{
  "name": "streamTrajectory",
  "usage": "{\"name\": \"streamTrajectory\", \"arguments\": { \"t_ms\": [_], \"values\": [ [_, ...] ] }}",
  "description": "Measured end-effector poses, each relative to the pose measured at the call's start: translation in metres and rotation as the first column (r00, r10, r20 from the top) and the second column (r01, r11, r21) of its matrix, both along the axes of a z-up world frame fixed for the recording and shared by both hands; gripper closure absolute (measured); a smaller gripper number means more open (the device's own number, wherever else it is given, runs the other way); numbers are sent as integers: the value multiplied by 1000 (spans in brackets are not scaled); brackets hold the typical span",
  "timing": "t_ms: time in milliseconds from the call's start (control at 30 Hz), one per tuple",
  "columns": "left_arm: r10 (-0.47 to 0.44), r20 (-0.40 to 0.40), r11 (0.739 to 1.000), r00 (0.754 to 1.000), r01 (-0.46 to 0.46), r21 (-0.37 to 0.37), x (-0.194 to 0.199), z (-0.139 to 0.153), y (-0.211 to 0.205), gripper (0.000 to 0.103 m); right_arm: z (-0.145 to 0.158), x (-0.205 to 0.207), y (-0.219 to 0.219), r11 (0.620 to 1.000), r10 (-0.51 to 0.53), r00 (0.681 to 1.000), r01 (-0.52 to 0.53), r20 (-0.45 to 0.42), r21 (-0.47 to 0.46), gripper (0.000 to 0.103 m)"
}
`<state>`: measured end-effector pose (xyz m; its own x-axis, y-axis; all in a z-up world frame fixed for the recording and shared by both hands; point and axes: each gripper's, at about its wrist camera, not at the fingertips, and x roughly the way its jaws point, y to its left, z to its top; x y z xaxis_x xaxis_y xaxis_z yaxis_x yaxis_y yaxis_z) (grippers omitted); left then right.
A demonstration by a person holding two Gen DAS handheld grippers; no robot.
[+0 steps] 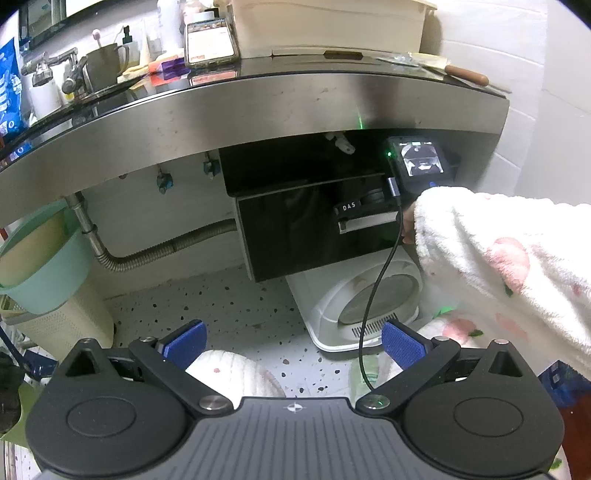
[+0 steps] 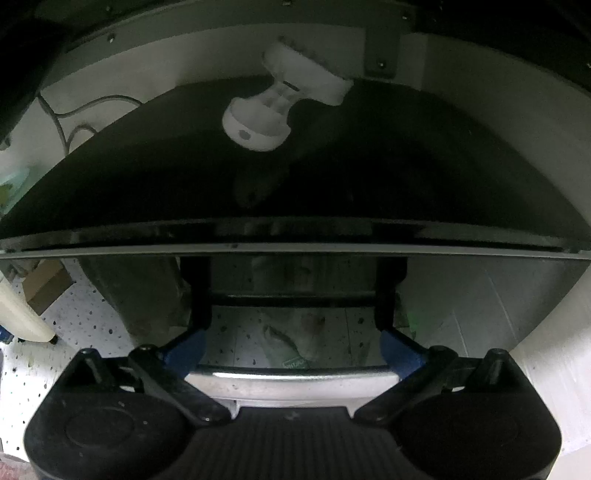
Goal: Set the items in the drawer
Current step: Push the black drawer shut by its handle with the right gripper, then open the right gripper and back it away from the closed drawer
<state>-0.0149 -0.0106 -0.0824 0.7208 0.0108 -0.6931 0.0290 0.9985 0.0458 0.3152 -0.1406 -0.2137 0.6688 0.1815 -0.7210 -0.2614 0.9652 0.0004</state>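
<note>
The left tongs (image 1: pixel 291 341) hang released and empty, well back from the black drawer (image 1: pixel 306 236), which lies ahead and to their right under the table (image 1: pixel 258 110). The right tongs (image 2: pixel 291 349) are nearer: spread wide, straddling the drawer's horizontal silver handle (image 2: pixel 291 384) just in front, apparently not yet clenched.

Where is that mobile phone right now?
In the left wrist view, the phone lies on the dark countertop, upper left of centre, beside the grey mug.

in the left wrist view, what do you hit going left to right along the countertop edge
faucet → metal mug → purple packet → phone → cream box → wooden-handled knife
</note>
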Motion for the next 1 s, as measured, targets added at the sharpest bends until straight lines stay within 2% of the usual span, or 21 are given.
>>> {"name": "streamTrajectory", "arguments": {
  "t_ms": [600, 833, 1000],
  "values": [
    [21, 7, 1000, 1000, -21, 12, -9, 3, 3, 1, -2, 8, 0, 1000, -1, 1000, 1, 29, 7, 2],
    [38, 37, 999, 999, -39, 18, -10, 11, 9, 1, -7, -3, -4, 1000, -3, 995, 0, 101, 28, 1],
    [51, 48, 998, 998, -52, 21, -7, 12, 15, 1, 2, -17, -7, 999, -4, 992, -1, 125, 36, 1]
  ]
}}
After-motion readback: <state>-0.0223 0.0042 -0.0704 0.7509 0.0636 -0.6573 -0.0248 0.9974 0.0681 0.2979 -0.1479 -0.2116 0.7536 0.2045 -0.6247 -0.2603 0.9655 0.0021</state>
